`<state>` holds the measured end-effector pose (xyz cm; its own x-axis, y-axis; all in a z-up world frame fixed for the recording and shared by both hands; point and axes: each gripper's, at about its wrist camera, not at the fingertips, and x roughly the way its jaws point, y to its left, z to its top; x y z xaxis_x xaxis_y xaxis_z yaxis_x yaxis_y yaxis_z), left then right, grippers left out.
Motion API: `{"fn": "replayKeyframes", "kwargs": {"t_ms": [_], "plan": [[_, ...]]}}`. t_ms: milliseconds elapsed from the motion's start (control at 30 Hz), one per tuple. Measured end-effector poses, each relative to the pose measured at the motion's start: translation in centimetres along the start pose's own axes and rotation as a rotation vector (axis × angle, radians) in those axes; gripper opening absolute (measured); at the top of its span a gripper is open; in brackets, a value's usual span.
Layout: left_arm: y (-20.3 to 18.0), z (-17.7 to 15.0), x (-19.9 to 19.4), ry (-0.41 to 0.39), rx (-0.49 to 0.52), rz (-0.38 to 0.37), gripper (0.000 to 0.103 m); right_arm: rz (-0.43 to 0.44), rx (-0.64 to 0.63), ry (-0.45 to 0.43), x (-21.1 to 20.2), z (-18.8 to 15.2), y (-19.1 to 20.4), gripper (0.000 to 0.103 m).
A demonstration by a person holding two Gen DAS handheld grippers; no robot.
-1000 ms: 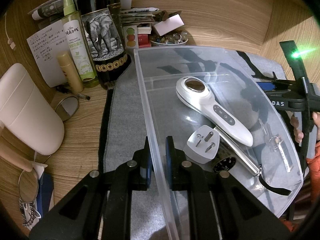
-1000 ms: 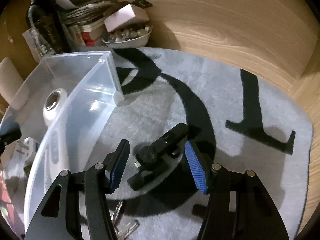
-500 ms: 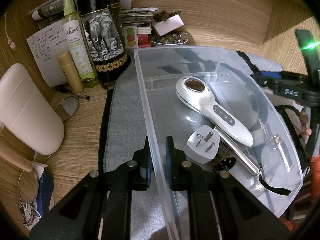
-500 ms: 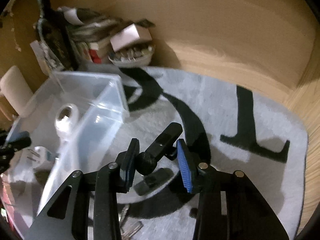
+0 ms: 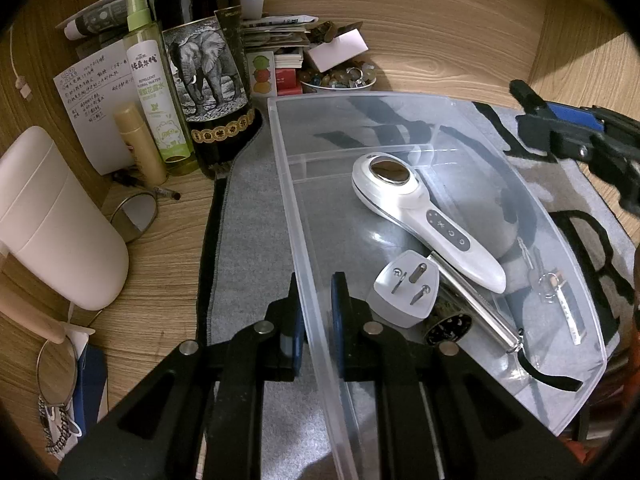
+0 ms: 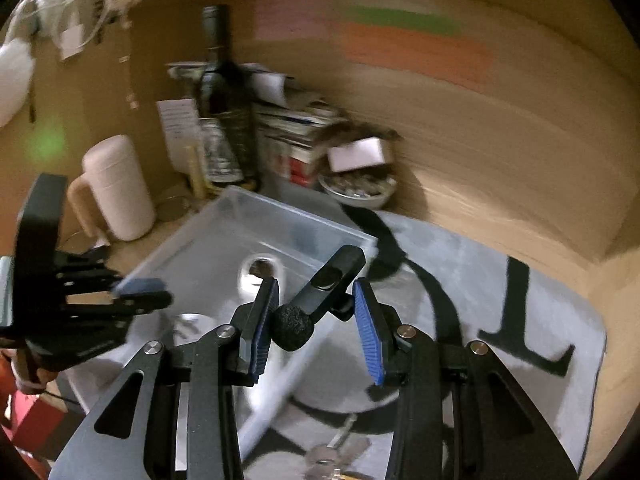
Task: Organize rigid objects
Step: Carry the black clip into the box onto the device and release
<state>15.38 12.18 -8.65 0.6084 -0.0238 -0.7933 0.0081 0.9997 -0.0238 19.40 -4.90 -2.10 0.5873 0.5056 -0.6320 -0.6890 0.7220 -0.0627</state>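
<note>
Bin (image 5: 400, 128) rests on mat (image 5: 248, 216). Inside bin: massager (image 5: 424, 216), plug (image 5: 408, 288) beside it, keys (image 5: 560, 296) to its right. Bottles (image 5: 204, 68) stand left of bin, bowl (image 5: 340, 80) behind it.

L gripper (image 5: 316, 320) lower centre — jaws pinched nearly together. R gripper (image 6: 316, 322) centre frame, raised — jaws clamped, blue pads (image 6: 366, 336) showing.

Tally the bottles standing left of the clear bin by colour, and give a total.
Dark wine bottle: 1
Green spray bottle: 1
Tan bottle: 1
Total: 3
</note>
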Motion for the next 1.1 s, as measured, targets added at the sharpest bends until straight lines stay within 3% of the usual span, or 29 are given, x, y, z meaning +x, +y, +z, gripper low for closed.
{"fn": "replayKeyframes", "kwargs": {"t_ms": [367,700,800,1100], "plan": [[0.1,0.0,0.0,0.000,-0.001,-0.001,0.011,0.071,-0.114,0.063,2.8,-0.3,4.8,0.036],[0.0,0.0,0.0,-0.002,-0.006,-0.006,0.011,0.101,-0.131,0.184,5.4,-1.5,5.4,0.039],[0.0,0.0,0.0,-0.002,-0.005,-0.006,0.011,0.090,-0.127,0.168,5.0,-1.4,5.3,0.052],[0.0,0.0,0.0,-0.002,-0.005,-0.005,0.011,0.060,-0.113,0.113,3.2,-0.5,4.3,0.053]]}}
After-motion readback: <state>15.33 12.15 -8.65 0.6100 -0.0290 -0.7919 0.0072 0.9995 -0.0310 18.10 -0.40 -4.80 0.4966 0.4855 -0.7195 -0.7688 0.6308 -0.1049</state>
